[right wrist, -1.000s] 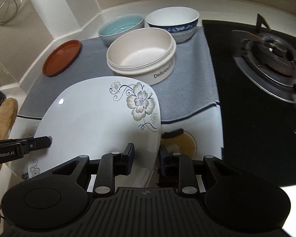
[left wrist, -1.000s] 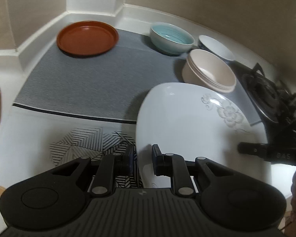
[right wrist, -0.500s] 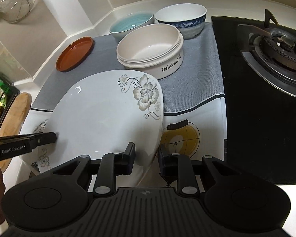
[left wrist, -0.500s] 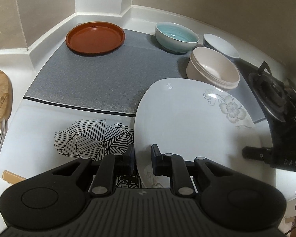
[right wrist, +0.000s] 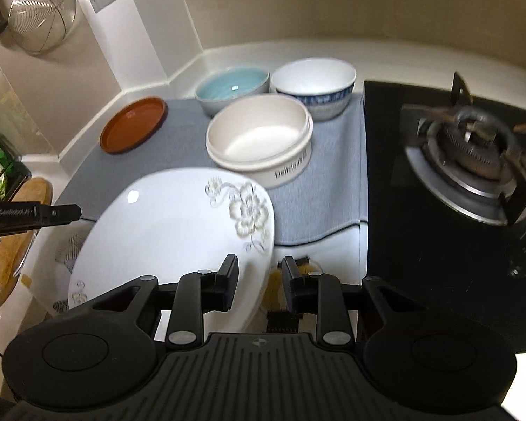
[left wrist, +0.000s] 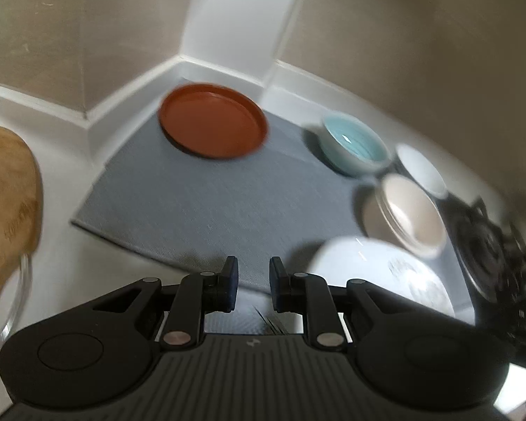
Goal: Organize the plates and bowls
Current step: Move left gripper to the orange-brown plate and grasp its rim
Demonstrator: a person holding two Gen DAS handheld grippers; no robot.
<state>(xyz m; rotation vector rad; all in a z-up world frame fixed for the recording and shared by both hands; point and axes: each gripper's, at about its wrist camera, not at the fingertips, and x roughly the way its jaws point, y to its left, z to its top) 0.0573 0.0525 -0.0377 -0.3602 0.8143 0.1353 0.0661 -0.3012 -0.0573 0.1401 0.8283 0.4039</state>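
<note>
A white square plate with a flower print [right wrist: 172,231] hangs tilted over the counter's front. My right gripper [right wrist: 259,273] grips its near right rim; the jaws are opening slightly, the rim still between them. My left gripper [left wrist: 253,273] is off the plate [left wrist: 378,280] and over the grey mat [left wrist: 193,203], jaws nearly together with nothing between them. It also shows at the left of the right wrist view [right wrist: 75,212]. On the mat stand a brown plate [left wrist: 212,121], a teal bowl [right wrist: 231,84], a cream bowl [right wrist: 259,133] and a white-and-blue bowl [right wrist: 314,77].
A black gas stove [right wrist: 473,154] fills the right side. A wooden board [left wrist: 7,193] lies at the far left. A wire strainer [right wrist: 42,14] hangs on the wall. Patterned placemats lie under the plate. The counter ends in a walled corner behind the brown plate.
My left gripper has come off the plate's rim and swung left and up; the plate now sits at the right of its view. My right gripper has risen with the plate.
</note>
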